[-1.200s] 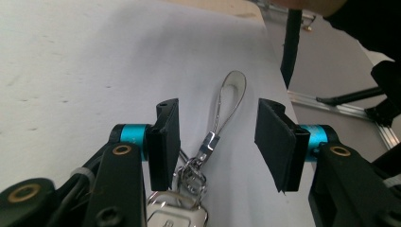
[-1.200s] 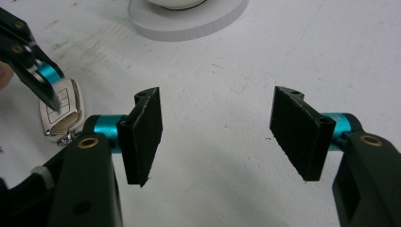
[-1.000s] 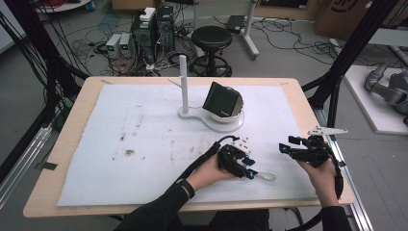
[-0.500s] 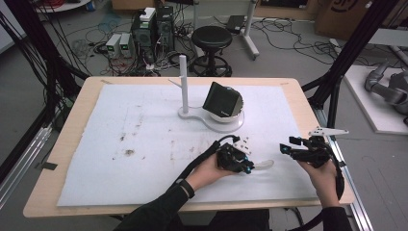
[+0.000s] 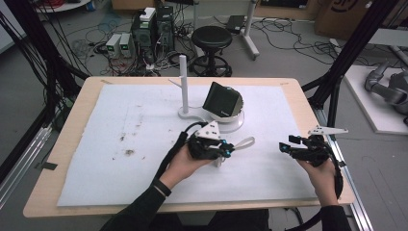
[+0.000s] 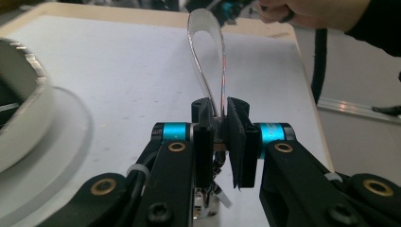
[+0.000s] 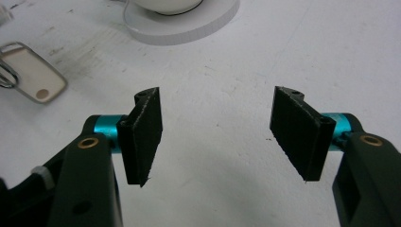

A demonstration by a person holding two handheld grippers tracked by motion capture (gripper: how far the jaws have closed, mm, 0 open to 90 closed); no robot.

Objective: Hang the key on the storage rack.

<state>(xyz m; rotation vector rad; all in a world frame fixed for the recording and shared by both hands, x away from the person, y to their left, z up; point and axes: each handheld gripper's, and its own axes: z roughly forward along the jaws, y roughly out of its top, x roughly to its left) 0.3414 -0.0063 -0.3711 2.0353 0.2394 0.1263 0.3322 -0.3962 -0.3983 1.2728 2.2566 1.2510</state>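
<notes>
My left gripper [image 5: 230, 148] is shut on a thin translucent loop strap [image 5: 244, 142], raised a little over the white mat. In the left gripper view the strap [image 6: 208, 52] arches up from between the pinched jaws of the left gripper [image 6: 219, 142], and a small metal piece [image 6: 208, 203] hangs beneath them. A pale tag [image 7: 35, 80] on a metal ring appears at the left of the right gripper view; whether it touches the mat I cannot tell. My right gripper [image 5: 287, 147] stands open and holds nothing near the table's right edge, and the same open right gripper [image 7: 220, 137] looks down on bare mat.
A white stand with an upright post [image 5: 183, 82] and a dark square-faced device [image 5: 222, 101] on a round white base sit just beyond the left gripper. The white mat [image 5: 120, 125] covers the wooden table [image 5: 72, 120]. A stool [image 5: 211, 36] stands behind.
The left hand has risen and moved away from the person toward the white base, carrying the strap off the mat. The right hand has stayed still.
</notes>
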